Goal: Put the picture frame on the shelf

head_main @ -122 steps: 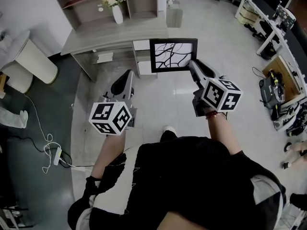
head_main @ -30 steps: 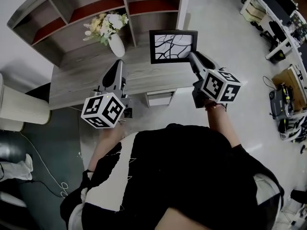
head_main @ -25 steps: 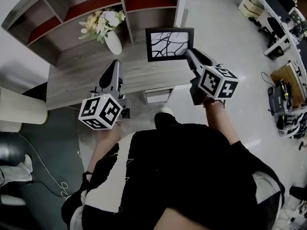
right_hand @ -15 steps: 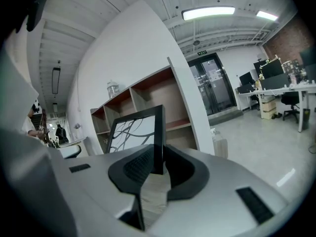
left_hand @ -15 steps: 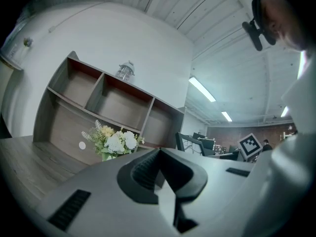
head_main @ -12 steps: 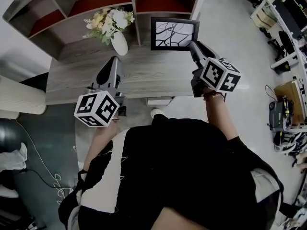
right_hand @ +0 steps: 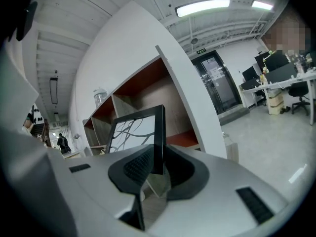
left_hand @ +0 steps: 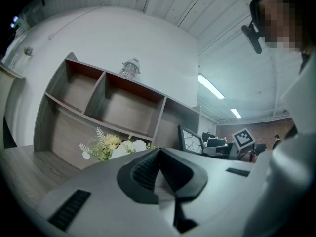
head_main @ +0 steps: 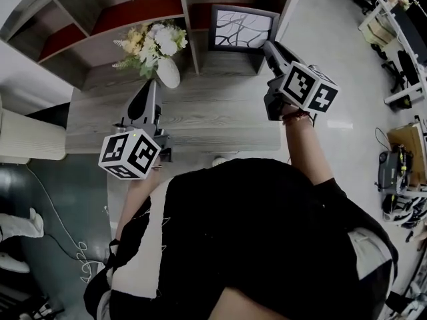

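The picture frame [head_main: 242, 29], black with a white panel of dark branching lines, is upright at the mouth of the right-hand compartment of the grey shelf [head_main: 133, 12]. My right gripper [head_main: 267, 46] is shut on its lower right edge. In the right gripper view the frame [right_hand: 136, 132] stands edge-on between the closed jaws of that gripper [right_hand: 155, 168], with the shelf [right_hand: 168, 88] behind. I cannot tell whether the frame touches a board. My left gripper [head_main: 151, 87] hovers over the desk [head_main: 200, 119], shut and holding nothing. Its own view shows that gripper [left_hand: 158, 168] pointing at the shelf [left_hand: 106, 107].
A white vase of flowers [head_main: 159, 49] stands on the desk just left of the shelf's divider, close to the left gripper's tip. The shelf's right side panel [head_main: 288, 9] borders the frame's compartment. Office desks and chairs lie off to the right.
The person has stepped up to the desk. The right gripper has carried the frame forward and up, from over the desk's edge into the mouth of the shelf compartment. The left gripper stayed shut.
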Motion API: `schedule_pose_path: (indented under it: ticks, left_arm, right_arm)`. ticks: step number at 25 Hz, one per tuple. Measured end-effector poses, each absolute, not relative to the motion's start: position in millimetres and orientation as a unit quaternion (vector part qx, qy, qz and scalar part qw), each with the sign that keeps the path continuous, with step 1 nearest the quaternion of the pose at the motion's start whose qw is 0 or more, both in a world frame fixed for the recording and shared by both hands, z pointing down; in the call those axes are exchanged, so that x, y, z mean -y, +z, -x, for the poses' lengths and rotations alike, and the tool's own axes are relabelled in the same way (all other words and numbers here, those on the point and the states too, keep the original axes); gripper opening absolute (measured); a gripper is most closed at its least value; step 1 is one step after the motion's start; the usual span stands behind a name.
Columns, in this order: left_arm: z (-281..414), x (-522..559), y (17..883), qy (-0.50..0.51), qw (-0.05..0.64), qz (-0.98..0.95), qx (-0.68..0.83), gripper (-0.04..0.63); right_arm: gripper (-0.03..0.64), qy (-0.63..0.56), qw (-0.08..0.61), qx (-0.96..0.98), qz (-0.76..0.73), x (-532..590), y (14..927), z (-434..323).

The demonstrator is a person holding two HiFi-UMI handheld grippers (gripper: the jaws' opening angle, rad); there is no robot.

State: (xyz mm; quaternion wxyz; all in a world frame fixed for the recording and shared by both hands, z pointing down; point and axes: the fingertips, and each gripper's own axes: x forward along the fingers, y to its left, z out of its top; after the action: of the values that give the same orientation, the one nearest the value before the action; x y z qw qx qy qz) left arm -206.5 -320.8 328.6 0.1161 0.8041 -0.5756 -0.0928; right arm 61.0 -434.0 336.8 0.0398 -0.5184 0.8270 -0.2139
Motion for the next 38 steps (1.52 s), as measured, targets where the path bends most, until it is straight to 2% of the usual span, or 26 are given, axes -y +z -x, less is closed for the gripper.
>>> schedule_pose_path:
  ticks: [11, 18, 24, 38]
  left_arm:
    - [231, 340, 332, -0.101, 0.117, -0.779, 0.607, 0.011]
    - [250, 345, 338, -0.104, 0.12, -0.765, 0.624, 0.011]
    - [259, 345, 340, -0.105, 0.121, -0.759, 0.631, 0.011]
    - [272, 340, 339, -0.103, 0.12, -0.749, 0.643, 0.011]
  right_arm:
    - [0.08, -0.225, 0.034, -0.807, 0.545, 495, 338, -50]
    - [0.08, -0.217, -0.003, -0.795, 0.566, 525, 351, -39]
    - [0.081, -0.224, -0.035, -0.787, 0.573, 534, 367, -33]
    - [0.081, -0.247, -0.06, -0.777, 0.576, 547, 377, -31]
